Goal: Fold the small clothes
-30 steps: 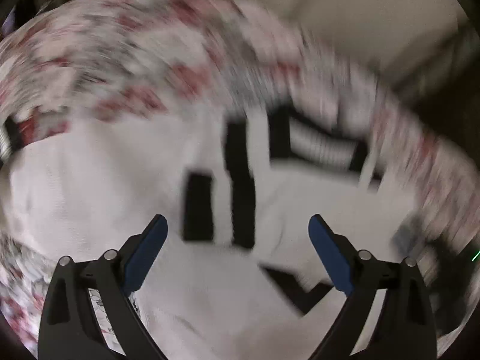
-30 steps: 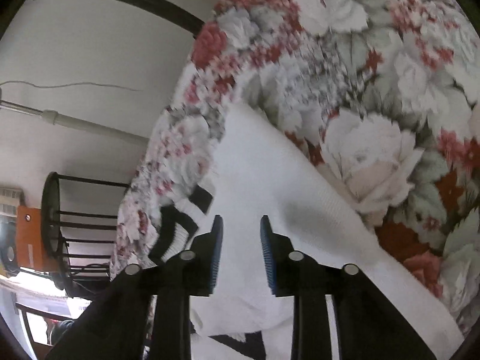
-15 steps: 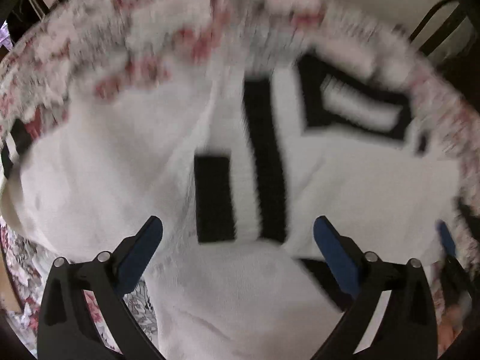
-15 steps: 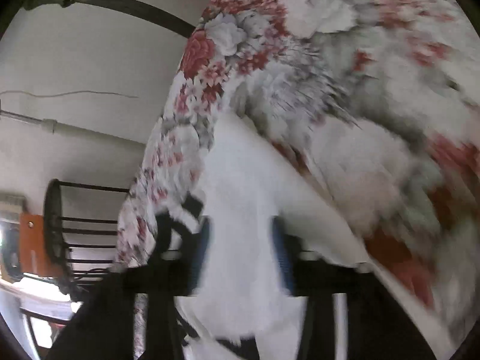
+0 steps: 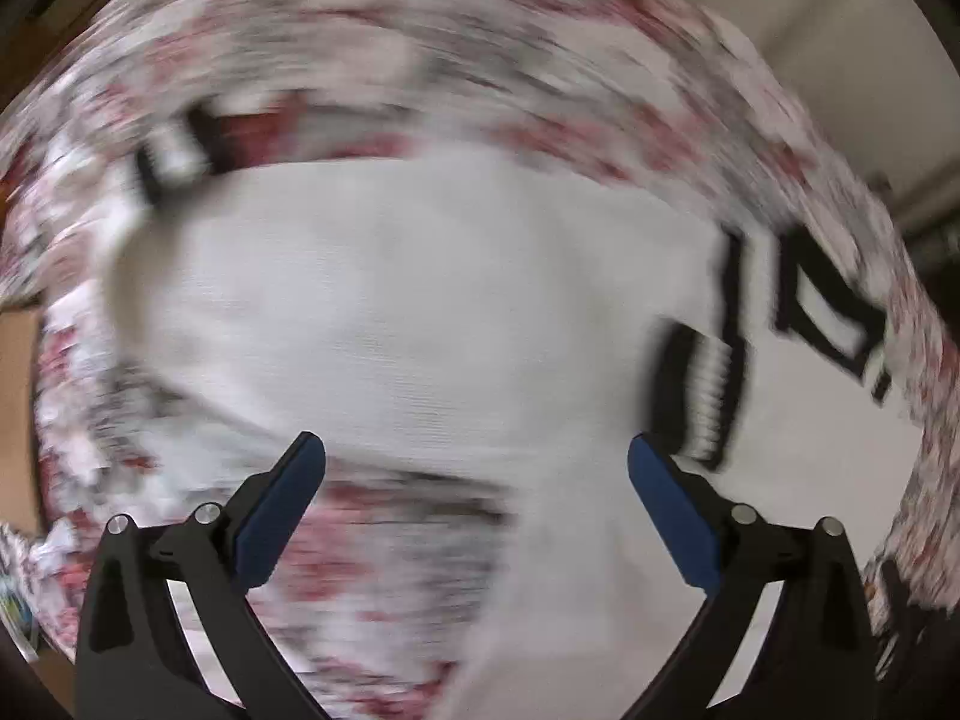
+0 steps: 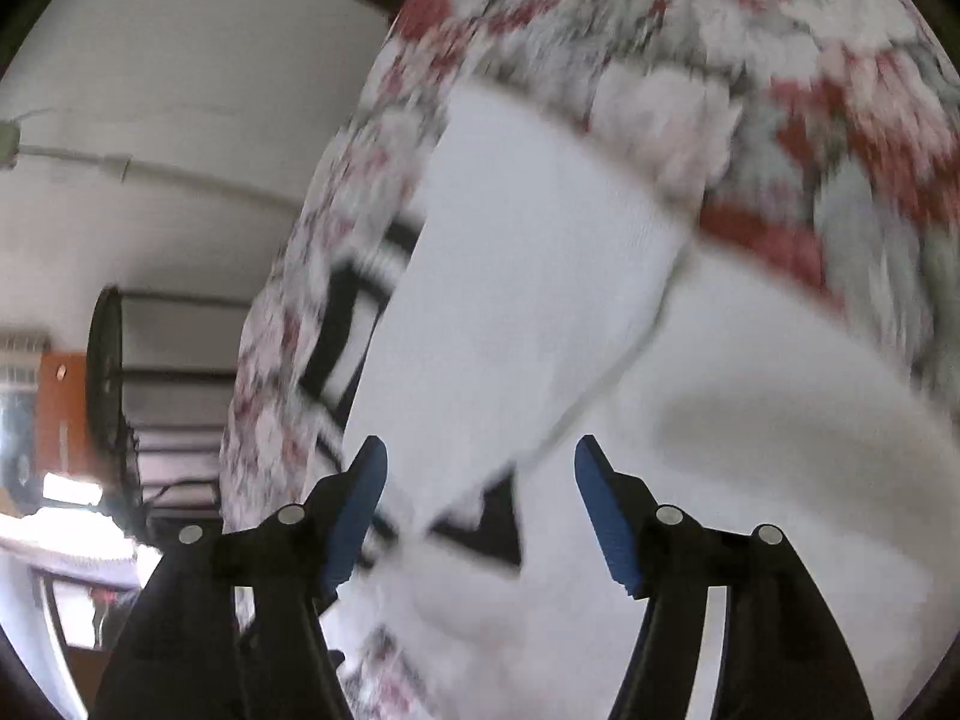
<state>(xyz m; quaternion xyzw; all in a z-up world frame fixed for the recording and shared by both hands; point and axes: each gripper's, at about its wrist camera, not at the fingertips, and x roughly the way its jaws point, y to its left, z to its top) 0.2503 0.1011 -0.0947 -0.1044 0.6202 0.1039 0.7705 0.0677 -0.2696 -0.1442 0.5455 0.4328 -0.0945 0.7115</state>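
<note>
The white knit sweater (image 5: 432, 300) lay spread over the floral bedspread (image 5: 420, 60), filling most of the left wrist view, though that picture was heavily blurred. Its black-and-white striped trim (image 5: 708, 396) showed at the right, and another bit of black trim sat at the far left edge of the garment. The left gripper (image 5: 477, 501) hung just above the near edge of the sweater with its jaws spread wide and nothing between them.

In the right wrist view a folded white panel of the sweater (image 6: 528, 276) lay across the rest of the garment, with black trim visible at its left and near ends. The right gripper (image 6: 480, 507) had its jaws parted over this cloth, holding nothing. At the far left stood a dark metal rack (image 6: 114, 396) against a pale wall (image 6: 180, 90).
</note>
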